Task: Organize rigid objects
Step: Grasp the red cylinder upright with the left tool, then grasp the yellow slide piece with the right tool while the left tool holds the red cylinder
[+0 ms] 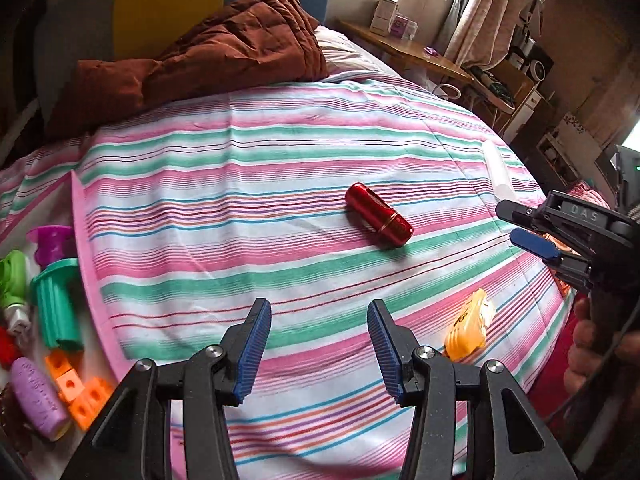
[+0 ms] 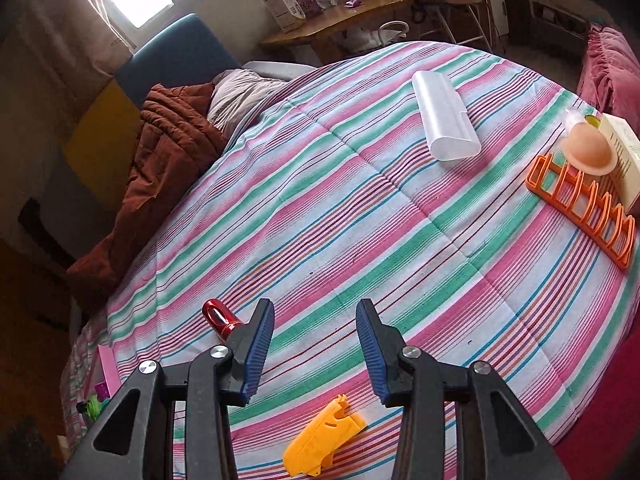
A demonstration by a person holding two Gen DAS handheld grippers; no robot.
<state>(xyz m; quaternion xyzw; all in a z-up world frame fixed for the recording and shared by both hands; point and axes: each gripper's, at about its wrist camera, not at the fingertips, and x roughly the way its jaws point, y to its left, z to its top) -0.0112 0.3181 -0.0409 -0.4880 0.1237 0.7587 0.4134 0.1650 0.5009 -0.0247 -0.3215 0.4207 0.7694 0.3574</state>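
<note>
A red metallic tube [image 1: 378, 215] lies on the striped bed cover ahead of my open, empty left gripper [image 1: 319, 350]; it also shows in the right wrist view [image 2: 220, 318], partly behind a finger. A yellow plastic piece [image 1: 468, 326] lies right of the left gripper and under my open, empty right gripper [image 2: 315, 350], where it shows as [image 2: 322, 436]. A translucent white case [image 2: 446, 118] lies farther off; it shows in the left view [image 1: 498, 170]. The right gripper [image 1: 532, 228] appears at the right of the left view.
A pink tray [image 1: 86, 264] at the left holds several small toys, among them a green ridged cup [image 1: 58, 304] and a purple bar [image 1: 36, 398]. An orange rack [image 2: 584, 208], a peach dome [image 2: 588, 152] and a box [image 2: 624, 152] sit at the right. A brown quilt [image 1: 224, 44] lies behind.
</note>
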